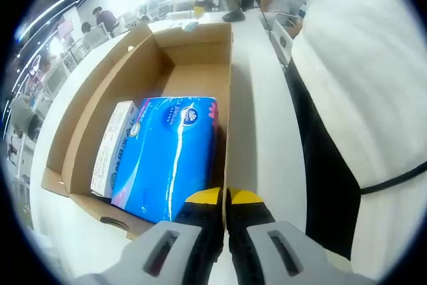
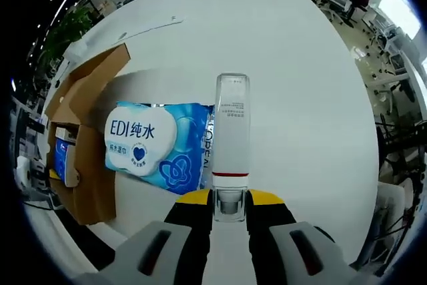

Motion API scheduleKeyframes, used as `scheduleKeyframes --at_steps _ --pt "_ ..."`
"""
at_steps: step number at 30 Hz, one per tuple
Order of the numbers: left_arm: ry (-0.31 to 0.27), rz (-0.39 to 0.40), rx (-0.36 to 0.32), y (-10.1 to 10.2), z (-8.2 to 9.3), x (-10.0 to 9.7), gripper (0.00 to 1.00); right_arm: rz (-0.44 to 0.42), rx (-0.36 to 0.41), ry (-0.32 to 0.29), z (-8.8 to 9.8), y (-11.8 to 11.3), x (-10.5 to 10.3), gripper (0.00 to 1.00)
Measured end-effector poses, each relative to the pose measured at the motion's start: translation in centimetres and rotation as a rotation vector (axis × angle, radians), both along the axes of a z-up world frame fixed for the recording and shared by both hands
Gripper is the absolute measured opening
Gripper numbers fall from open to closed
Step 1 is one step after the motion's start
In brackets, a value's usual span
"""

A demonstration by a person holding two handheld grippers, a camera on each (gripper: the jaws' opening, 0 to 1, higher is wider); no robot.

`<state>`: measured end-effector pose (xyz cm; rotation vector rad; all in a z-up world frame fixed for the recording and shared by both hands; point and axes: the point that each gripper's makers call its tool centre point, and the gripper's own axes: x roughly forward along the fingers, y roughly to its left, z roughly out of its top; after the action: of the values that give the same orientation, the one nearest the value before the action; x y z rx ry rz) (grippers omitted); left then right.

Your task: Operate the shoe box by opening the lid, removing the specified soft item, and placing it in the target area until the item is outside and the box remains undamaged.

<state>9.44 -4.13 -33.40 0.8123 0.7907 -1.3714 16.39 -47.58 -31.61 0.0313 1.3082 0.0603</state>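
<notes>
One open cardboard box (image 1: 193, 51) holds one blue soft pack (image 1: 170, 155) and one white carton (image 1: 113, 148), while lower left on the table lies one wet-wipe pack (image 2: 157, 145) beside one white tube (image 2: 231, 138).

You are working over a white bench (image 2: 300, 71). An open cardboard shoe box (image 1: 143, 65) is sitting directly on it, with its lid flap (image 2: 93, 81) folded outward. Just beside the shoe box, a blue wet-wipes pack (image 2: 157, 145) is lying flat on the bench, its label facing up. Past the far end of the shoe box, a few small objects are resting on the bench, too blurred for you to identify.
</notes>
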Motion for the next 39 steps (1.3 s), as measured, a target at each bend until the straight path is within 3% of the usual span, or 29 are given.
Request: scheduleKeyframes --at_steps 10,15,24,39 --pt "0.003 0.0 0.003 0.0 -0.1 -0.1 0.01 -0.033 -0.02 0.025 -1.3 -1.2 0.2 0.18" --pt "0.009 0.001 0.006 0.0 -0.1 -0.1 0.01 -0.058 -0.029 0.01 -2.2 -1.4 0.5 0.18" --pt "0.012 0.004 0.008 0.0 -0.1 -0.2 0.01 -0.02 -0.079 -0.004 -3.2 -1.0 0.1 0.18" --pt "0.009 0.01 0.009 0.0 -0.2 0.0 0.01 -0.037 -0.055 -0.003 -3.9 -1.4 0.1 0.18"
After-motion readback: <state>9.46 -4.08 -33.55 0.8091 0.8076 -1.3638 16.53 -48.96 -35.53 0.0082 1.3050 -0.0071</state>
